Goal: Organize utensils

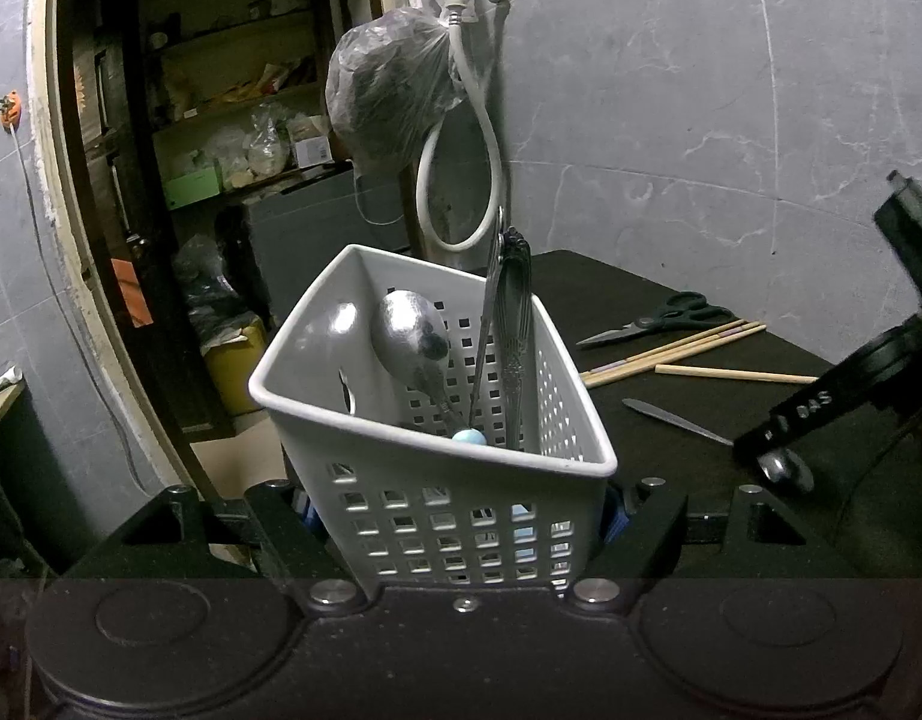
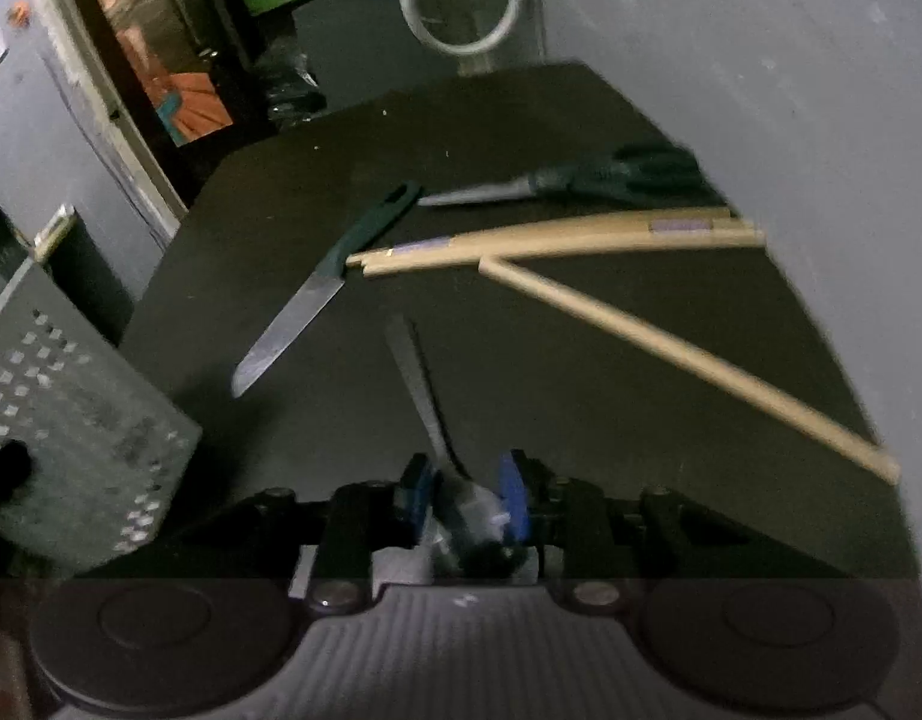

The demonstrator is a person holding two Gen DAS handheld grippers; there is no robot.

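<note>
There, on the dark table [image 2: 520,120], the white perforated basket [image 1: 437,516] stood clamped between the fingers of the left gripper [image 1: 461,516], its blue pads pressed to the basket's two side walls near the bottom. Inside the basket a big spoon [image 1: 410,339] leaned bowl-up, with two metal handles [image 1: 514,324] standing beside it and a small pale blue knob [image 1: 468,437] at their foot.

Farther out on the table lay a pair of scissors [image 2: 580,180], a bundle of wooden chopsticks [image 2: 550,240] with one single chopstick [image 2: 688,360] angled away from it, and a green-handled knife [image 2: 323,294] pointing its blade toward the basket.

The right gripper [image 2: 463,504] hung over a slim metal utensil [image 2: 419,384] lying on the table. Its fingers stood partly apart, the utensil's near end between the blue pads [image 2: 511,498]; the frame was too blurred to tell whether they pressed on it.
</note>
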